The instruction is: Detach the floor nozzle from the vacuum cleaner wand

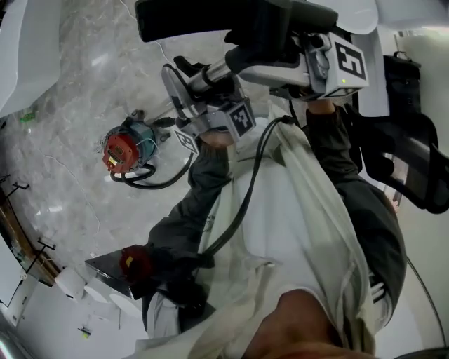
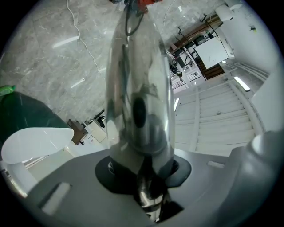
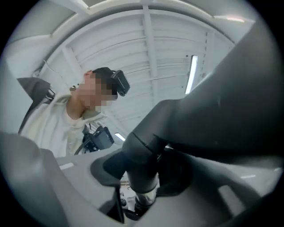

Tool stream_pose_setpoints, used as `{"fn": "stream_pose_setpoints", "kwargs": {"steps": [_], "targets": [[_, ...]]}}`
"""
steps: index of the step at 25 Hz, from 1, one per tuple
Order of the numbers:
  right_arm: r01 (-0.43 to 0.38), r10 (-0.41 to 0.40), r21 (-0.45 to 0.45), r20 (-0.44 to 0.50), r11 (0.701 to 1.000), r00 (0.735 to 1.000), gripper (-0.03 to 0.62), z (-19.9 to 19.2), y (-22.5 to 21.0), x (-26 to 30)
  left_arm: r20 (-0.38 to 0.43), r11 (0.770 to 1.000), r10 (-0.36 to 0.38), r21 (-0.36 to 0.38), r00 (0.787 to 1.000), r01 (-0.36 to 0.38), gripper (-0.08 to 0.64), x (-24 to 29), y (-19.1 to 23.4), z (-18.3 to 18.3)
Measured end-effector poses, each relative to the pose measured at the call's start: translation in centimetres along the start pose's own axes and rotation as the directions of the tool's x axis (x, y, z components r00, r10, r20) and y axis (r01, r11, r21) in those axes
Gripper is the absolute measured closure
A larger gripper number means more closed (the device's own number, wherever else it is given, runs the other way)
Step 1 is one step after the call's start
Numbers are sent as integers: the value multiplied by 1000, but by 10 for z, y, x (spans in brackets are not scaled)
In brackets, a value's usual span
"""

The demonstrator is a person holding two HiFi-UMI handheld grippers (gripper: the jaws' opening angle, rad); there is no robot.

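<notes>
Held up in front of the person, the black floor nozzle (image 1: 210, 21) has its dark neck (image 3: 142, 164) clamped between the jaws of the right gripper (image 1: 270, 59). The chrome wand (image 2: 137, 88) meets that neck. The left gripper (image 1: 193, 87) pinches the tube, jaws nearly together. Both forearms bend upward, grippers side by side. The red vacuum body (image 1: 121, 151) lies on the marble floor (image 1: 70, 84).
</notes>
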State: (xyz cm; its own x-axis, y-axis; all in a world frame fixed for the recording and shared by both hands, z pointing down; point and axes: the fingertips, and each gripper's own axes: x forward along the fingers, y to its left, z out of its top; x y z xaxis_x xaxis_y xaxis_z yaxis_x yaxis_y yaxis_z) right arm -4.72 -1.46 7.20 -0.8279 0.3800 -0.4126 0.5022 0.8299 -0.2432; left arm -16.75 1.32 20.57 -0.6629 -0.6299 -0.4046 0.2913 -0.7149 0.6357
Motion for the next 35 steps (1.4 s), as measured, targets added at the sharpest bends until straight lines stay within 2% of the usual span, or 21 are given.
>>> {"fn": "stream_pose_setpoints", "kwargs": {"steps": [2,3,4,6,7,9,11,12,13,15,17,18,20,23,25,27,28,30,32,33,35], "targets": [[-108,108,-17,-6,994,994,417,0,10,-7,-2,1000,28,-5,1000,-28,442,-9,6,-4],[-110,109,-22,-10,994,994,417,0,8,-6,2,999,39,-12,999,-39,443,-8,9,-2],[-71,70,-23,-16,997,997,419,0,1,-1,12,999,47,-21,999,-46,443,-4,12,2],[114,-114,-8,-34,993,993,419,-1,-19,14,40,998,46,-40,998,-45,443,8,16,11],[241,-240,9,-37,971,970,420,-2,-27,18,54,998,43,-48,998,-40,445,11,17,15],[480,-480,67,-6,875,877,420,-3,-36,16,63,997,46,-58,997,-42,445,8,18,18],[599,-608,118,54,792,792,420,-1,-34,10,54,996,59,-63,997,-55,445,0,19,16],[610,-620,122,70,783,782,420,1,-29,8,49,996,58,-65,997,-55,445,-4,17,13],[593,-601,111,69,798,796,420,1,-22,7,44,996,53,-68,998,-50,445,-8,13,10],[476,-477,65,11,877,879,420,-5,-3,5,36,997,36,-74,999,-33,444,-16,4,4],[246,-245,7,-62,969,968,419,-8,15,7,17,998,23,-67,1000,-22,443,-20,-3,0],[119,-120,-19,-78,993,990,419,-7,21,8,3,998,27,-61,1000,-27,443,-19,-3,-2],[-58,54,-50,-83,997,995,417,-5,29,3,-21,998,44,-50,999,-45,443,-18,-1,-5],[-125,118,-86,-83,988,990,419,-4,33,2,-32,996,58,-58,998,-60,443,-17,1,-6],[-29,22,-93,-71,995,997,419,-6,30,8,-21,996,54,-74,998,-55,443,-17,0,-2],[180,-184,-61,-53,982,982,420,-8,25,13,-1,995,52,-85,999,-52,445,-22,-1,2],[309,-310,-28,-37,951,950,420,-9,20,12,5,995,56,-86,998,-55,445,-23,-1,4],[544,-545,49,26,838,838,422,-7,4,4,7,994,74,-87,997,-73,445,-21,6,5],[658,-664,87,86,748,743,422,-3,-4,-6,-2,992,86,-94,996,-85,445,-18,11,2],[669,-674,82,93,739,733,422,-1,-4,-8,-6,991,86,-100,996,-86,445,-17,13,0],[609,-611,50,49,791,790,422,-5,0,-6,-4,991,78,-113,997,-78,444,-18,11,-1]]}}
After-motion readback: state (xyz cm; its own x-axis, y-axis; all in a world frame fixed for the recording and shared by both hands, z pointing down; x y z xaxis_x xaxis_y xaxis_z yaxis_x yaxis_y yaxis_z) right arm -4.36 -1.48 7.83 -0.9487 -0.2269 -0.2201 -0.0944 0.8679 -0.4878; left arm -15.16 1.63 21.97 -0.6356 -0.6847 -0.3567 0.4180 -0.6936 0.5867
